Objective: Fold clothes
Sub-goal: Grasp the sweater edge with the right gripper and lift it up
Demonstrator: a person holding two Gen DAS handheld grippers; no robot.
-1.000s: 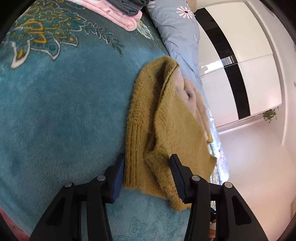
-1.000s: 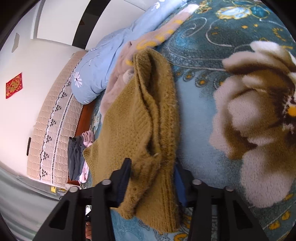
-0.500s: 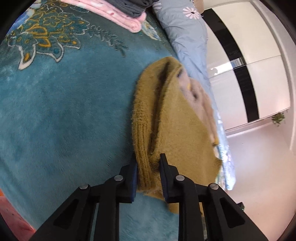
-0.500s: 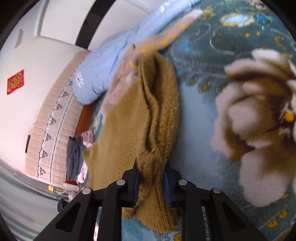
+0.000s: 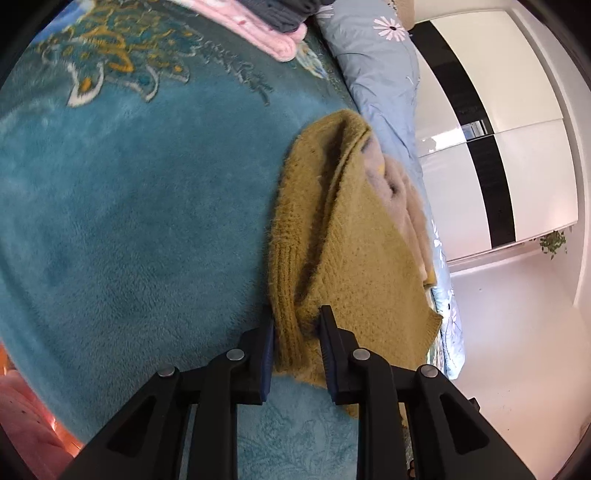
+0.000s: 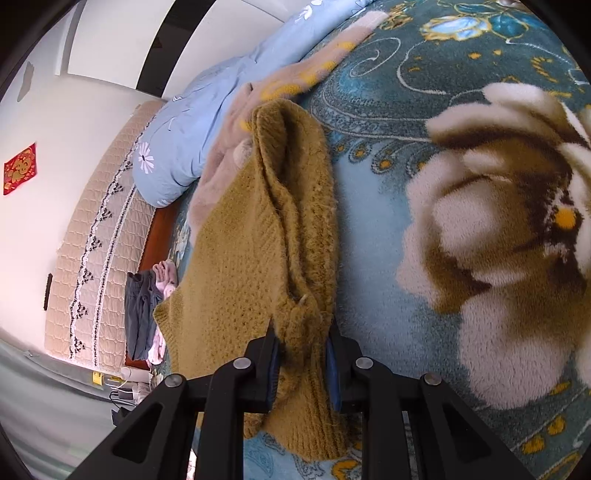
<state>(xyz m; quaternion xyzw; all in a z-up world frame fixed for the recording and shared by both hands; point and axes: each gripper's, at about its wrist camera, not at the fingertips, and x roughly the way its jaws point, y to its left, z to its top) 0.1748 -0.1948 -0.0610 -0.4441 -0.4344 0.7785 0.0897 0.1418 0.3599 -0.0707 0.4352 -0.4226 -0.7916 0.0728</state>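
A mustard-yellow knit sweater lies bunched lengthwise on a teal floral blanket. My left gripper is shut on the ribbed edge of the sweater at its near end. In the right wrist view the same sweater runs away from me, and my right gripper is shut on a gathered fold of it. Both hold the cloth just above the blanket.
A beige fleece garment lies under the sweater's far side, beside a light blue quilt. Folded pink and grey clothes sit at the blanket's far end. A padded headboard and white wardrobe border the bed.
Both grippers went from open around the sweater's edge to shut on it. The sweater is drawn a little tighter between them.
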